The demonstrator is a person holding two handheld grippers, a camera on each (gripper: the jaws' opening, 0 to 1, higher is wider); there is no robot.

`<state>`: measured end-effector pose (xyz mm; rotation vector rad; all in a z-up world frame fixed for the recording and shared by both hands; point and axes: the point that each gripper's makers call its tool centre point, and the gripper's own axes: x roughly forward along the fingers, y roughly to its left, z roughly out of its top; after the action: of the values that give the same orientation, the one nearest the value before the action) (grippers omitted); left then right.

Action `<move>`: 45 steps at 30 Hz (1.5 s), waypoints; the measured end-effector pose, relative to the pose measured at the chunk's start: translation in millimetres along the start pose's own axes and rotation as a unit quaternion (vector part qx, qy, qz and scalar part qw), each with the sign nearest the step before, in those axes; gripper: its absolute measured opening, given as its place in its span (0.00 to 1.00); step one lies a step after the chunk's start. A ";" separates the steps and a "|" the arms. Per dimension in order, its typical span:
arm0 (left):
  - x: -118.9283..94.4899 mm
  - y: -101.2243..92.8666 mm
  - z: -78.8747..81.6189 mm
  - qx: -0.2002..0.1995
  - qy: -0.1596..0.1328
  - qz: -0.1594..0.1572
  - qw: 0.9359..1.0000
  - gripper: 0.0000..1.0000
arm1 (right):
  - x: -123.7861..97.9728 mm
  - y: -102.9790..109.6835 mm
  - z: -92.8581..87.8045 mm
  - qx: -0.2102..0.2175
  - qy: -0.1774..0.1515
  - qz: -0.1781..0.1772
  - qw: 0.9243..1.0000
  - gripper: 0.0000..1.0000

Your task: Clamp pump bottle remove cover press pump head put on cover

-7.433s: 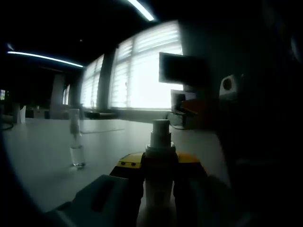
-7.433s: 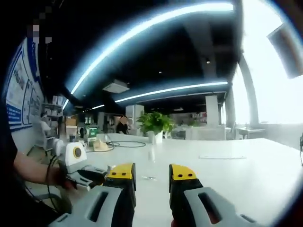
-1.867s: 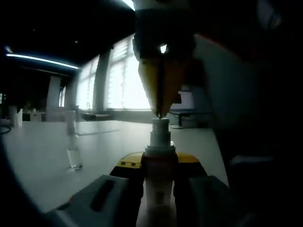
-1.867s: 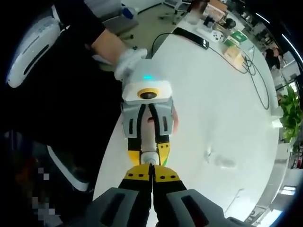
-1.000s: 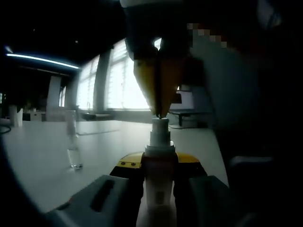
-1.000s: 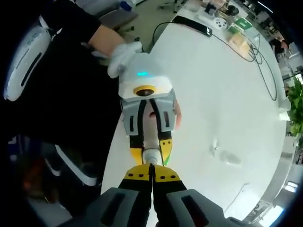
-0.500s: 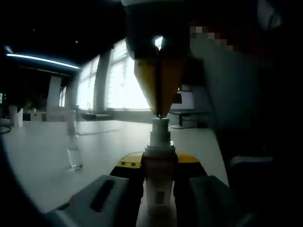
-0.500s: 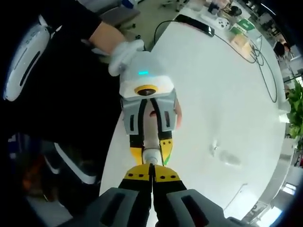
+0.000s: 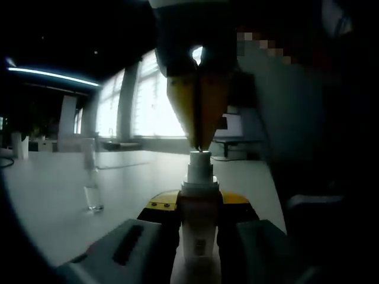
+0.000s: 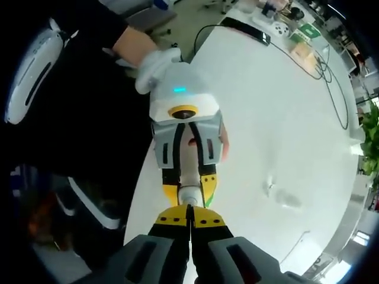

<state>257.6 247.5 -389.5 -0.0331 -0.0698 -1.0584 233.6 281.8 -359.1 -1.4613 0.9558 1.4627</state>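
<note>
We read no label on the pump bottle (image 9: 198, 228), pinched upright in our left hand-held gripper (image 9: 199, 208) at the worktop (image 10: 278, 118) edge. Our right hand-held gripper (image 10: 190, 216), tips pressed together, rests on the pump head (image 9: 199, 161), as half a second ago. The clear cover (image 9: 93, 183) stands well apart on open worktop.

Left gripper view: pump bottle (image 9: 199, 236) lower body hidden between the jaws, base cut off at 6 o'clock; right gripper (image 9: 199, 145) body cropped at 12 o'clock. Clear cover (image 9: 93, 177) at 9 o'clock, detail too dim.
</note>
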 end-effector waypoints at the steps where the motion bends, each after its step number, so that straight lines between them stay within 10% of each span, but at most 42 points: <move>1: 0.0 -0.3 0.0 0.000 0.000 0.000 1.000 0.14 | 0.0 0.1 0.0 0.000 0.000 0.000 1.000 0.00; 45: 0.0 1.3 -0.6 -0.001 0.000 0.000 1.000 0.14 | -1.8 0.8 -0.7 0.000 0.004 0.011 1.000 0.00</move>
<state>258.8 248.1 -390.1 -0.0347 -0.0688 -1.0592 233.1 280.8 -357.4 -1.4604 0.9804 1.4740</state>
